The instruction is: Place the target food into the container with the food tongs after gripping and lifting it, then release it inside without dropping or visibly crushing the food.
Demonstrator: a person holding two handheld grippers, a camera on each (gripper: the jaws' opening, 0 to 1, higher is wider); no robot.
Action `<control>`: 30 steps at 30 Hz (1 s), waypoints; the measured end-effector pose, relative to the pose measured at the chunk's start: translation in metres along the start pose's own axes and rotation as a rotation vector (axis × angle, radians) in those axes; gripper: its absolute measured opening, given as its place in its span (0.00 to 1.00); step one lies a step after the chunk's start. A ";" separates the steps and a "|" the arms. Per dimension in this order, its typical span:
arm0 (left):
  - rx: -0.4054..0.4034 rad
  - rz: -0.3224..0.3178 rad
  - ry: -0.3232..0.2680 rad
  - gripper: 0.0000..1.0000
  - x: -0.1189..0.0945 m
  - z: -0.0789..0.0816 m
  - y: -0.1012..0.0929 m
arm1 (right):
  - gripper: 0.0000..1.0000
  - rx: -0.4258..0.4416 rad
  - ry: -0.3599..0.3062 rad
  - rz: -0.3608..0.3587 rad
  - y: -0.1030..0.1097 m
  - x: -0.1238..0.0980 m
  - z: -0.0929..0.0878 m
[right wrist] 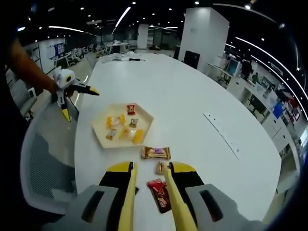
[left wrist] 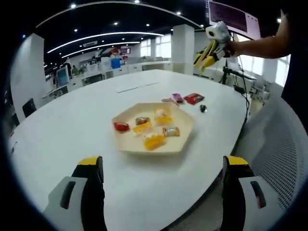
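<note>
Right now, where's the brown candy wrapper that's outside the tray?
In the right gripper view the brown wrapper lies on the white table, between the tray and the right gripper, just beyond its fingertips.

The wrappers' print on the snacks in the tray is too small to read

No legible text. Print on the snack wrappers is too small to be read; lines on the wall screen are blurred. No brand or number can be made out.
</note>
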State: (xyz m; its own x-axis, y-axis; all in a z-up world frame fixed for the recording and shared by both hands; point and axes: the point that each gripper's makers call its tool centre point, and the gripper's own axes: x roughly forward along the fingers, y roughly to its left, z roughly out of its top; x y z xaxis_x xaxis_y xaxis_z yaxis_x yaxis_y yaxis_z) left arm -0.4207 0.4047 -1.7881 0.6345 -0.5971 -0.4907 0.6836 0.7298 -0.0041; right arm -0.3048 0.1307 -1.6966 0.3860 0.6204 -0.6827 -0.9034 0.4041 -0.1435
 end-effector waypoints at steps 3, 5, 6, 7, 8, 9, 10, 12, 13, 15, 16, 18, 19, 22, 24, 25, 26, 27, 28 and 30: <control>0.002 -0.012 -0.004 1.00 0.001 0.003 -0.005 | 0.29 0.062 0.006 -0.032 -0.001 0.000 -0.004; -0.010 -0.017 -0.013 1.00 0.002 0.006 -0.005 | 0.29 0.074 -0.001 -0.038 0.003 0.000 -0.003; -0.011 -0.022 -0.036 1.00 0.001 0.009 -0.005 | 0.29 0.085 0.011 -0.046 0.005 0.002 -0.006; -0.011 -0.024 -0.033 1.00 0.001 0.008 -0.005 | 0.29 0.088 0.023 -0.053 0.005 0.002 -0.008; -0.022 -0.032 -0.009 1.00 0.001 0.003 -0.007 | 0.29 0.090 0.027 -0.058 0.006 0.003 -0.008; -0.021 -0.038 0.007 1.00 0.002 0.001 -0.008 | 0.29 0.099 0.028 -0.068 0.006 0.004 -0.008; -0.014 -0.040 0.008 1.00 0.002 0.001 -0.009 | 0.29 0.108 0.030 -0.072 0.006 0.005 -0.009; -0.001 -0.039 0.003 1.00 0.002 0.002 -0.008 | 0.29 0.116 0.032 -0.085 0.006 0.007 -0.012; -0.003 -0.040 0.004 1.00 0.002 0.002 -0.008 | 0.29 0.123 0.031 -0.083 0.006 0.009 -0.014; -0.006 -0.042 -0.011 1.00 0.002 0.004 -0.007 | 0.29 0.132 0.021 -0.083 0.007 0.013 -0.017; -0.004 -0.043 -0.016 1.00 0.002 0.004 -0.006 | 0.29 0.133 0.018 -0.083 0.008 0.015 -0.018; -0.011 -0.042 -0.016 1.00 0.002 0.005 -0.007 | 0.29 0.128 0.010 -0.083 0.011 0.017 -0.022; -0.007 -0.035 -0.015 1.00 0.002 0.005 -0.006 | 0.29 0.129 0.013 -0.084 0.011 0.017 -0.025; -0.003 -0.036 -0.009 1.00 0.003 0.004 -0.007 | 0.29 0.133 0.023 -0.076 0.015 0.019 -0.036; 0.002 -0.033 -0.012 1.00 0.003 0.004 -0.005 | 0.29 0.135 0.025 -0.076 0.016 0.020 -0.040; 0.001 -0.029 -0.009 1.00 0.003 0.004 -0.005 | 0.29 0.126 0.029 -0.073 0.016 0.022 -0.044; -0.004 -0.024 -0.004 1.00 0.002 0.004 -0.004 | 0.29 0.120 0.035 -0.073 0.016 0.023 -0.047; -0.003 -0.022 -0.007 1.00 0.003 0.004 -0.003 | 0.29 0.124 0.041 -0.073 0.015 0.024 -0.052; 0.000 -0.022 -0.015 1.00 0.003 0.005 -0.003 | 0.29 0.130 0.039 -0.073 0.015 0.025 -0.054; 0.000 -0.024 -0.013 1.00 0.003 0.005 -0.004 | 0.29 0.149 0.034 -0.067 0.017 0.027 -0.057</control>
State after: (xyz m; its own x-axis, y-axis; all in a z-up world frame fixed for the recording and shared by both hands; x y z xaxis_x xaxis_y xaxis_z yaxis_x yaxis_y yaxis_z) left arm -0.4198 0.3984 -1.7850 0.6221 -0.6189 -0.4794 0.6992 0.7148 -0.0156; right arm -0.3205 0.1164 -1.7587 0.4359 0.5661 -0.6996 -0.8369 0.5408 -0.0839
